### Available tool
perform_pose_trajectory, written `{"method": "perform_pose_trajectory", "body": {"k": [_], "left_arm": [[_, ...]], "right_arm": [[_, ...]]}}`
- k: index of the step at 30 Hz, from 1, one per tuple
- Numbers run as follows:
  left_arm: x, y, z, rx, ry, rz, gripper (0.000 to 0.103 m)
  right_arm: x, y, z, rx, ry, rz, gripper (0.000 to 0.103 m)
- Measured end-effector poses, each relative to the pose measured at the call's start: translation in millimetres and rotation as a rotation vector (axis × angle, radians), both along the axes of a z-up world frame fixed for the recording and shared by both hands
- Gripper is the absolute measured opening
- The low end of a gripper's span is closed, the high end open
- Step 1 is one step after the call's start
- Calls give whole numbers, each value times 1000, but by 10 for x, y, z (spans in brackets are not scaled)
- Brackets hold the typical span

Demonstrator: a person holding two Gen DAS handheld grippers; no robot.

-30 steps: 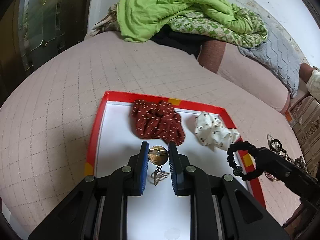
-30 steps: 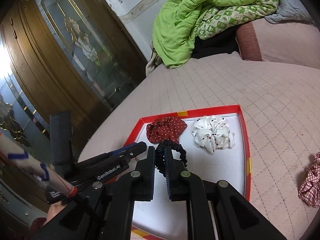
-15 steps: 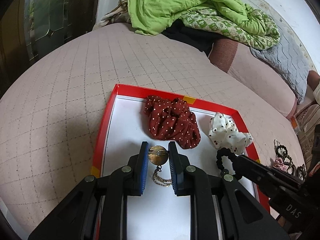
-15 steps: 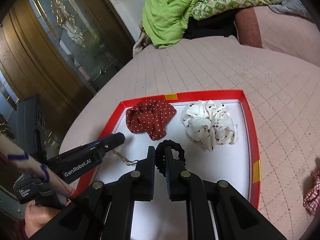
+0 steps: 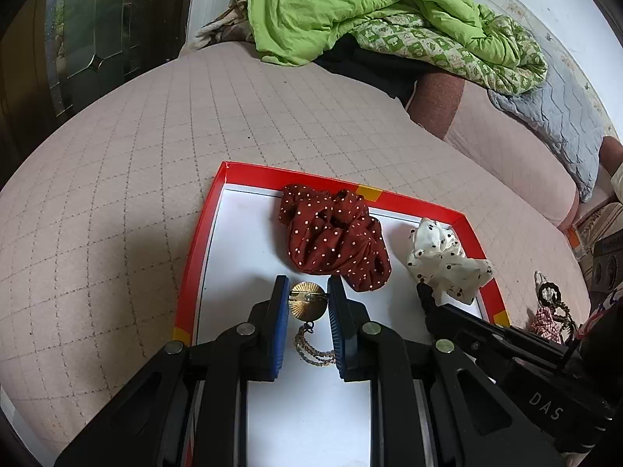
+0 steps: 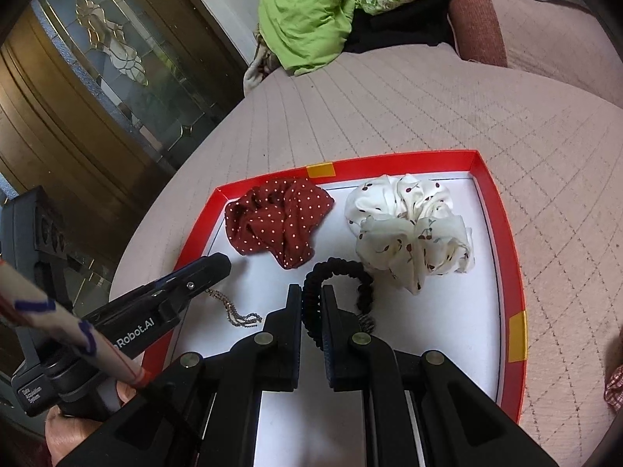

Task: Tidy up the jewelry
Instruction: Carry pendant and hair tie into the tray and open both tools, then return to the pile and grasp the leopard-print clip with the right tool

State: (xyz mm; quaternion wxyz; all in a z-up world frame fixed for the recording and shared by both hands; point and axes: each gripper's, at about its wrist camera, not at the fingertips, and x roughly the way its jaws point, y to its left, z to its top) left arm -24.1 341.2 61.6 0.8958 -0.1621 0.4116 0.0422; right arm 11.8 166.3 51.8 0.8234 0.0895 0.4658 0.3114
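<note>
A red-rimmed tray [image 5: 194,257] with a white floor lies on the pink quilted bed. In it sit a dark red dotted scrunchie [image 5: 335,237] and a white cherry-print scrunchie [image 5: 444,257]. My left gripper [image 5: 308,292] is shut on a round gold brooch [image 5: 308,305], whose chain [image 5: 313,346] trails onto the tray floor. My right gripper [image 6: 312,295] is shut on a black hair tie [image 6: 342,266] low over the tray [image 6: 516,249], just in front of the white scrunchie [image 6: 409,229] and the red scrunchie [image 6: 278,222]. The left gripper [image 6: 206,268] and the chain [image 6: 237,313] show at its left.
A green quilt [image 5: 350,7] is heaped at the head of the bed. More jewelry [image 5: 549,303] and a checked scrunchie [image 6: 613,385] lie on the bed right of the tray. A glazed wooden door [image 6: 109,58] stands at the left. A person's hand [image 6: 62,432] holds the left gripper.
The right gripper has come down and in over the tray with the black hair tie. The brooch's chain, hanging before, now rests on the tray floor. The left gripper has barely moved.
</note>
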Motion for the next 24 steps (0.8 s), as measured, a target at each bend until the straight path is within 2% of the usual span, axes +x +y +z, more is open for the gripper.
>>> {"method": "perform_pose_trajectory", "body": {"k": [6, 8, 10, 19, 24], "left_arm": [[-2, -5, 3, -10, -4, 0, 19], [-5, -12, 9, -13, -9, 0, 25], [-19, -10, 26, -20, -21, 8, 35], [-74, -58, 190, -35, -117, 15, 35], [-82, -199, 263, -19, -150, -15, 36]], "right_arm": [[-5, 2, -2, 7, 6, -2, 11], [-14, 1, 9, 10, 6, 3, 11], [-32, -7, 30, 11, -1, 4, 11], [-144, -222, 259, 90, -33, -14, 12], [-225, -535, 434, 134, -69, -57, 12]]}}
